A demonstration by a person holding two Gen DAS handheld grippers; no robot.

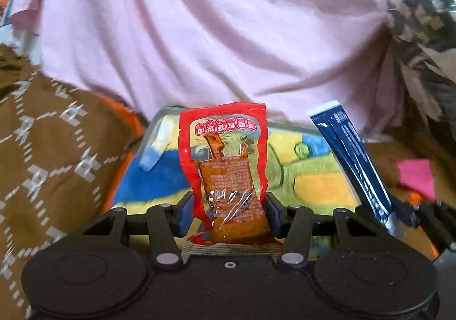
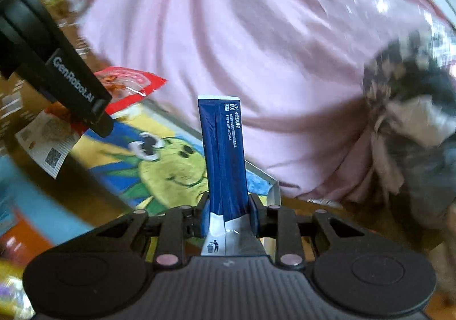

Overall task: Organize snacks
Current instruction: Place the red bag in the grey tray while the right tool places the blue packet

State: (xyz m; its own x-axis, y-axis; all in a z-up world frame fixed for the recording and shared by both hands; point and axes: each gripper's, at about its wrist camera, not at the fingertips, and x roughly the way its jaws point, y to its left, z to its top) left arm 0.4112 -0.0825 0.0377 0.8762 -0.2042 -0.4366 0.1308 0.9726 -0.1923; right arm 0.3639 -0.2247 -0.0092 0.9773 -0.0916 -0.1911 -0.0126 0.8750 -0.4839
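Left gripper (image 1: pixel 229 213) jaws pinching red snack packet (image 1: pixel 225 160) upright | right gripper (image 2: pixel 229 213) jaws pinching blue stick pack (image 2: pixel 223 154) upright | cartoon box (image 1: pixel 310 166) beneath, pink cloth (image 1: pixel 213 20) behind

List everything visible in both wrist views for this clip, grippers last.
Red snack packet: one, red and orange, upright between the left gripper's pads.
Blue stick packet: one, dark blue with a silver end, upright between the right gripper's pads.
Cartoon box: one, yellow, blue and green, below both packets.
Pink cloth: one, pale pink, draped behind.
Brown patterned fabric: one, brown and white, at the left.
Left gripper: black, gripping the red packet.
Right gripper: black, gripping the blue packet.
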